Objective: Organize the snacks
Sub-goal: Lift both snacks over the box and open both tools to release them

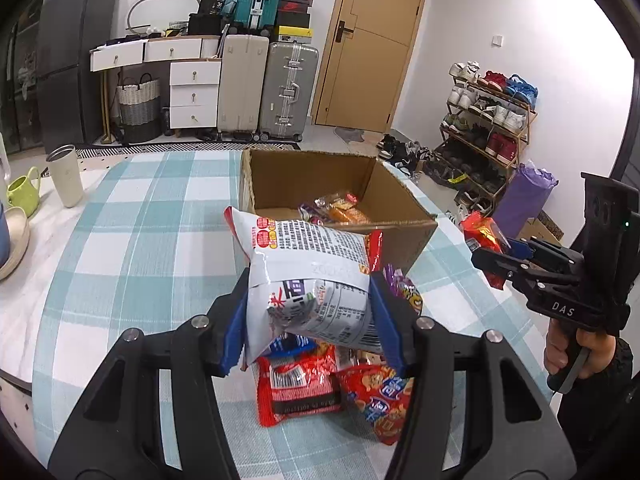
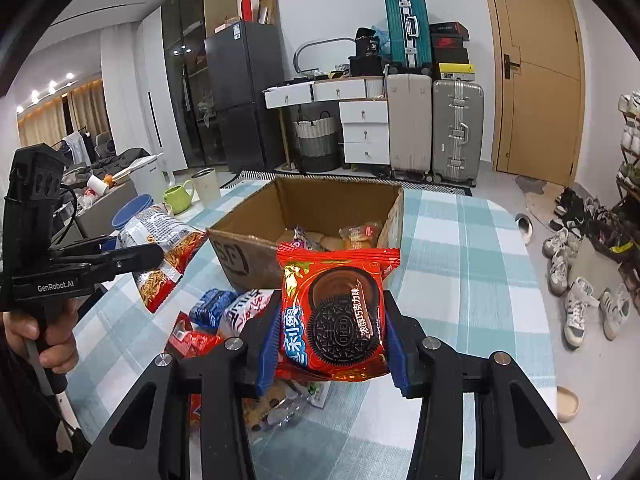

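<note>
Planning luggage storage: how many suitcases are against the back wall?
3. A beige suitcase and a silver suitcase stand side by side on the floor left of the door; a teal suitcase stands above them. Others may be hidden behind.

A lived-in home: a shoe rack (image 1: 486,120) at three o'clock, suitcases (image 1: 268,84) and a white drawer unit (image 1: 195,94) at twelve, a dark fridge (image 2: 244,96), a wooden door (image 1: 370,44).

Left hand-held gripper (image 1: 310,316): black frame, blue finger pads, silver screws, "GenRobot.AI" lettering on side. Right hand-held gripper (image 2: 328,328): same build, "DAS" lettering, green LED. Dark sleeves at both hands.
</note>
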